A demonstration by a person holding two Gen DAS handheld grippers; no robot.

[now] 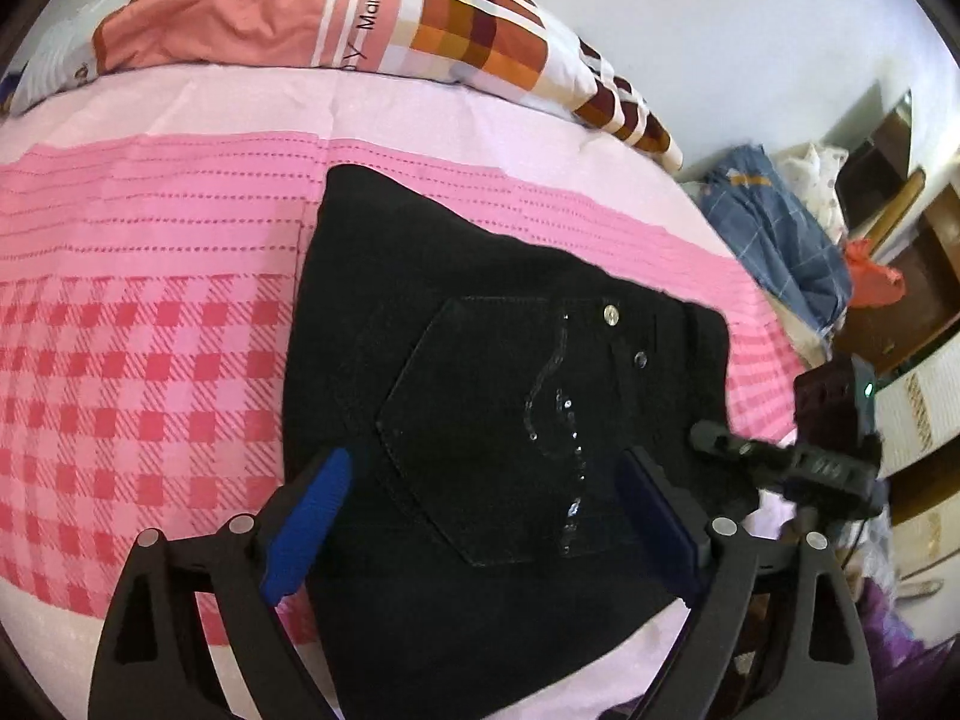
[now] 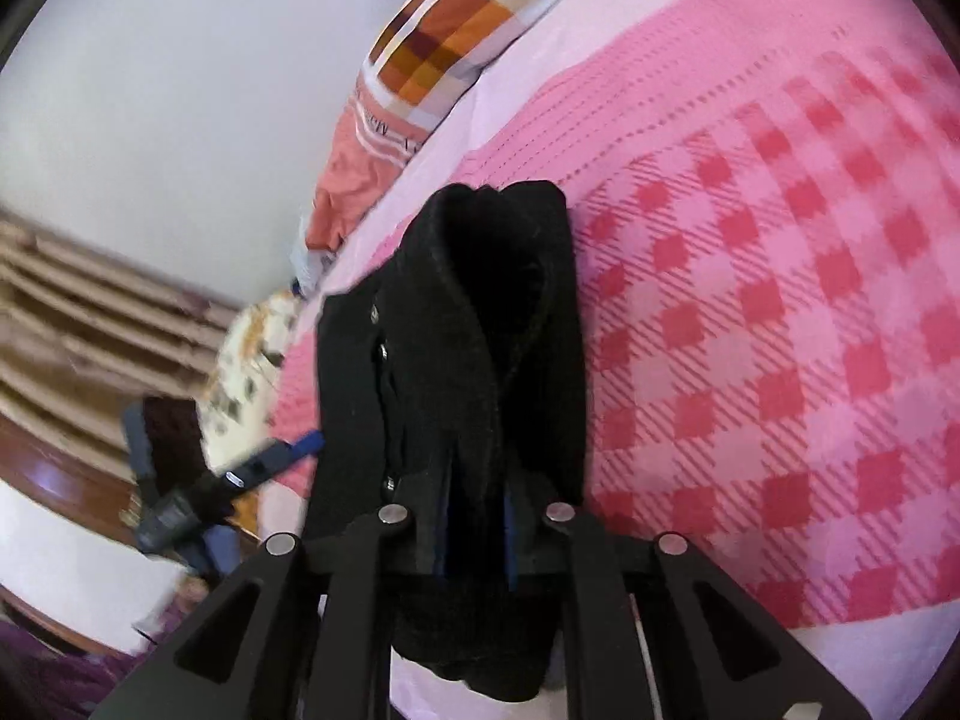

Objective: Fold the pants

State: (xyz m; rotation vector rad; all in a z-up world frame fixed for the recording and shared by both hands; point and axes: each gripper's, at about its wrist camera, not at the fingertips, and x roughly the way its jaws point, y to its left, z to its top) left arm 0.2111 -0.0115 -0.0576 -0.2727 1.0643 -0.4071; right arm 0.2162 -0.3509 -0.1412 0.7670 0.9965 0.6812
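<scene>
Black pants (image 1: 480, 372) lie folded on a pink checked bedsheet (image 1: 138, 360), back pocket with sequin trim facing up. My left gripper (image 1: 480, 516) is open, its blue pads (image 1: 309, 516) spread over the pocket, empty. My right gripper (image 2: 474, 534) is shut on the pants (image 2: 474, 330) at their edge, with bunched black fabric between its fingers and hanging below them. The right gripper also shows in the left wrist view (image 1: 750, 456) at the waistband edge. The left gripper shows blurred in the right wrist view (image 2: 270, 462).
A patchwork pillow (image 1: 480, 30) and an orange one (image 1: 228, 18) lie at the head of the bed. A pile of blue clothes (image 1: 774, 234) and wooden furniture (image 1: 900, 276) stand beyond the bed's right edge.
</scene>
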